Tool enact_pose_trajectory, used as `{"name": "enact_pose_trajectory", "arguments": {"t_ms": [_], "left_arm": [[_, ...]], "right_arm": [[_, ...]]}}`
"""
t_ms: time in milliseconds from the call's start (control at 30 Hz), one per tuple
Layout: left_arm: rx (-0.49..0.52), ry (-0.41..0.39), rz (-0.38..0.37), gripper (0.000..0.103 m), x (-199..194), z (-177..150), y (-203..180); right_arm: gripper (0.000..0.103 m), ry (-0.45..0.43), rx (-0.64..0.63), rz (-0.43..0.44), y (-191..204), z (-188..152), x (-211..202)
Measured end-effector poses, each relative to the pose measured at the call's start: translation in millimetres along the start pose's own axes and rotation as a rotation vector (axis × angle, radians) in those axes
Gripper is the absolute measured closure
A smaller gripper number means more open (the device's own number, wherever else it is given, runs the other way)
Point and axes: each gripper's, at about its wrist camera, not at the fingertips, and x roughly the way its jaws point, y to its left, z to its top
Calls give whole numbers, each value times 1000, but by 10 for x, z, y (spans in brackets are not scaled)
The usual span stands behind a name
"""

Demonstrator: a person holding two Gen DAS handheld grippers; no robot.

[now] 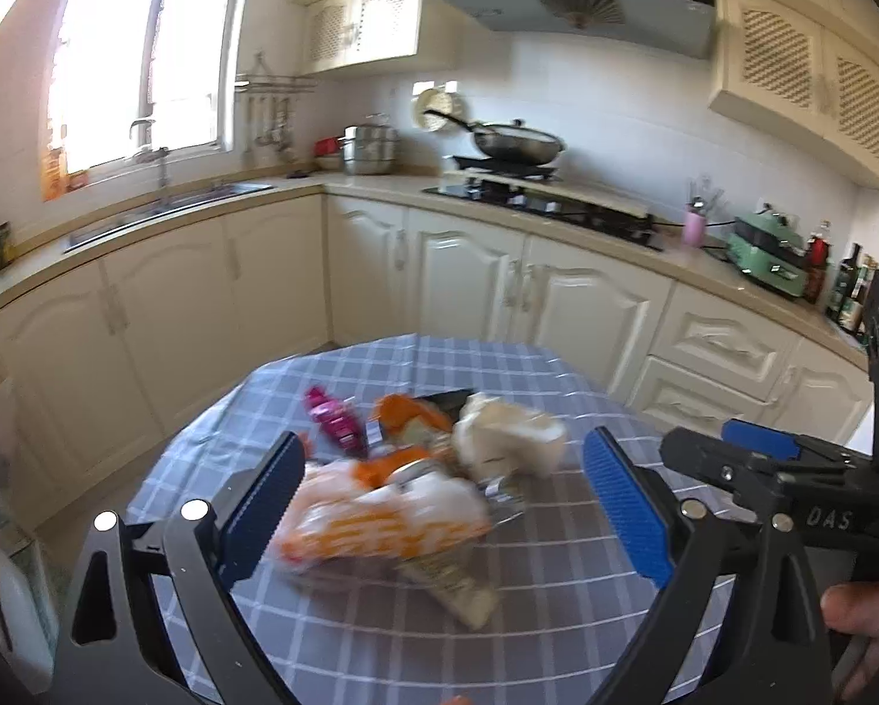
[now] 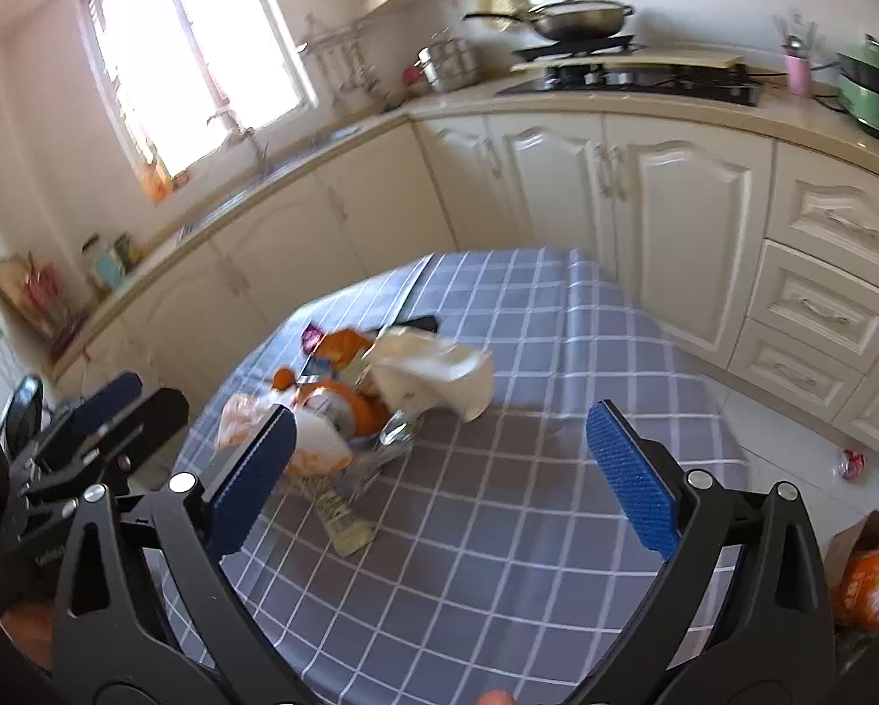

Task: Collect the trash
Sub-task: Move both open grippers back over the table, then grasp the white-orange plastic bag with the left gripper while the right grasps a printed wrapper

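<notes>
We've got both tools spread wide and holding nothing, left tool [image 1: 439, 505] and right tool [image 2: 442, 473] hovering over the checked worktop [image 2: 527, 529]. The trash pile [image 1: 416, 470] sits right between the left tool's fingers, and ahead-left of ours on the right. An orange bag [image 2: 868, 581] sits off to the right tool's right, past the worktop edge.
</notes>
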Motion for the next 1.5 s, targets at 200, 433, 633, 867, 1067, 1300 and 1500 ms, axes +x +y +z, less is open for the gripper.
{"name": "enact_pose_trajectory", "arguments": {"t_ms": [200, 433, 633, 867, 1067, 1300, 1500], "left_arm": [[-3, 47, 98, 10, 95, -201, 346], [-11, 114, 159, 10, 244, -433, 704], [50, 144, 152, 10, 368, -468, 681], [283, 187, 117, 10, 642, -435, 433], [506, 219, 62, 10, 908, -465, 136], [728, 240, -41, 10, 1095, -677, -223], [750, 328, -134, 59, 1251, -824, -393]], "right_arm": [[6, 141, -126, 40, 372, -275, 477], [13, 287, -241, 72, 658, -549, 980], [69, 367, -265, 85, 686, -686, 1319], [81, 349, -223, 99, 404, -609, 1146], [81, 339, -170, 81, 141, -577, 1001], [81, 344, -119, 86, -70, -596, 870], [81, 325, -87, 96, -147, -596, 740]]}}
